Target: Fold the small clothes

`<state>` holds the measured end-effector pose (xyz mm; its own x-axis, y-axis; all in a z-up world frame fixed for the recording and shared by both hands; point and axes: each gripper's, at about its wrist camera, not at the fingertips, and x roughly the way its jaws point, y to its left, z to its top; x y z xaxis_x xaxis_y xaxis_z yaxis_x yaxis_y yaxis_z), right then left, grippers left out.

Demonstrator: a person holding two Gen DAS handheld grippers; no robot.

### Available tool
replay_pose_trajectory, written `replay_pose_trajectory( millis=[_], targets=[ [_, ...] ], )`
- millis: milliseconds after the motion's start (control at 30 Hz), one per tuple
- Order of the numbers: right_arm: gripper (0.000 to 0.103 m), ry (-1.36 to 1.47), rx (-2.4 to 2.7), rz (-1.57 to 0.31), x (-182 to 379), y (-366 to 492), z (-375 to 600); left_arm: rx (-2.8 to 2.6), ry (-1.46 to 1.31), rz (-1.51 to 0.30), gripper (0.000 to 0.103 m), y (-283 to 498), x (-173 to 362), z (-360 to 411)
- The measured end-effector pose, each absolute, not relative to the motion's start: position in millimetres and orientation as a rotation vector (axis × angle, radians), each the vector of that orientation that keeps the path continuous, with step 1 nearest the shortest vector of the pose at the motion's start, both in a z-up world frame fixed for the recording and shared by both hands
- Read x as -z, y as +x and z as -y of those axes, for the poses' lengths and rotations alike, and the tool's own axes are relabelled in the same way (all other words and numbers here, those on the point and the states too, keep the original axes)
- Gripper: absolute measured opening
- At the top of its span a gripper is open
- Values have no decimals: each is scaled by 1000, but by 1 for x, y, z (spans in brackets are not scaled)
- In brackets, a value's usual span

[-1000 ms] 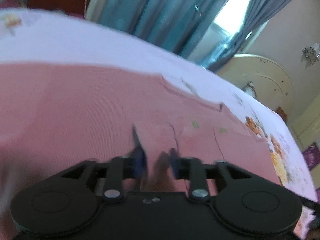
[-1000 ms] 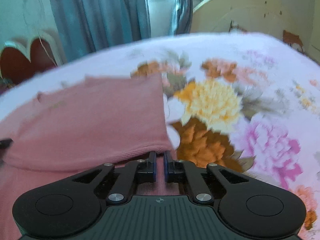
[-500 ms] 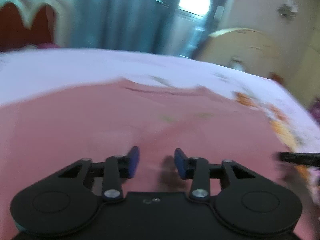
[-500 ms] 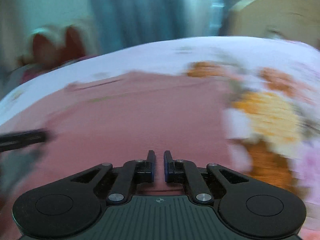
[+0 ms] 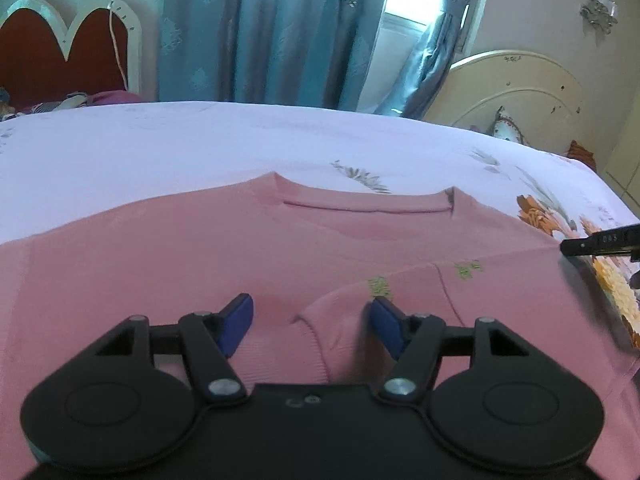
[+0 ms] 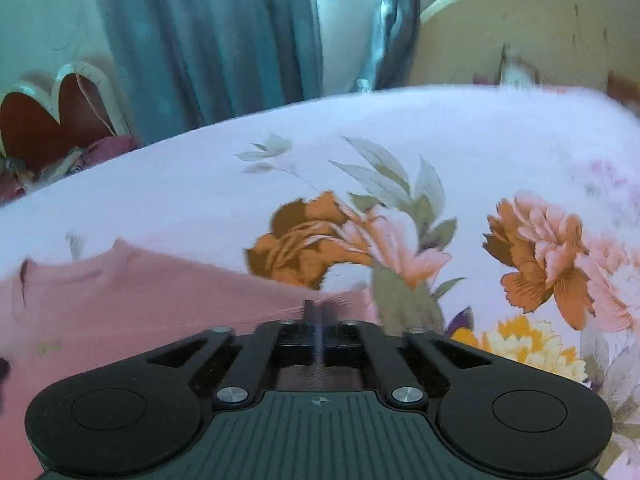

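Observation:
A pink sweater [image 5: 160, 272] lies flat on the bed, neckline away from me, with one sleeve folded across its chest. The sleeve's cuff [image 5: 316, 332] rests between the blue pads [image 5: 236, 316] of my left gripper [image 5: 310, 320]. Its jaws are opening and the pads stand clear of the cloth. My right gripper [image 6: 314, 308] is shut, its tips at the sweater's [image 6: 140, 300] right shoulder edge. Whether cloth is pinched there I cannot tell. The same right gripper [image 5: 568, 246] pokes into the left wrist view from the right edge.
The bed has a pale lilac sheet [image 5: 200, 148] printed with big orange and pink flowers [image 6: 540, 256] on its right side. A cream headboard [image 5: 508, 84] stands at the back right, blue curtains [image 5: 260, 28] behind, and a red scalloped headboard [image 5: 52, 56] at the back left.
My left jaws have spread and let the sleeve cuff go. My right gripper has swept right from over the sweater's body to its shoulder edge, and its small gap has shut.

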<state>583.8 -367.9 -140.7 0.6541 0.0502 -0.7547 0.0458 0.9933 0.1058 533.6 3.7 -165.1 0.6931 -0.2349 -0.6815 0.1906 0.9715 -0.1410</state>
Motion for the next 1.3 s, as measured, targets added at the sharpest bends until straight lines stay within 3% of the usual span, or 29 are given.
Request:
replay_pose_trajectory(
  millis=[200,233,267,333,367,400,433,500,600,767,1100,1233,1300],
  targets=[
    [0,79,-49,-873,130,532,349,271,-80,-700,64,489,139,5],
    [4,79,-58,-871,131,516,347,281,-59,-693,64,476,139,9],
    [13,81,-65,-871,134,505,345,290,-47,-693,65,467,140,11],
    [88,52,-61,-850,140,470,343,293,6,-757,65,453,154,15],
    [91,28,-58,-852,145,457,341,277,45,-789,63,449,161,17],
    [83,18,-50,-869,148,443,341,276,71,-754,64,440,160,17],
    [62,53,-62,-856,147,430,343,274,71,-755,63,435,157,17],
    [40,88,-52,-819,135,407,344,289,44,-724,63,425,147,15],
    [37,76,-70,-752,125,387,336,271,76,-706,63,418,145,19],
    [32,105,-40,-856,139,406,335,216,39,-768,64,423,154,23],
    [31,97,-1,-656,101,387,319,235,71,-788,66,419,159,23],
    [30,107,42,-861,135,408,322,241,73,-782,66,419,161,21],
    [30,95,34,-868,136,411,322,236,73,-789,66,421,161,23]
  ],
)
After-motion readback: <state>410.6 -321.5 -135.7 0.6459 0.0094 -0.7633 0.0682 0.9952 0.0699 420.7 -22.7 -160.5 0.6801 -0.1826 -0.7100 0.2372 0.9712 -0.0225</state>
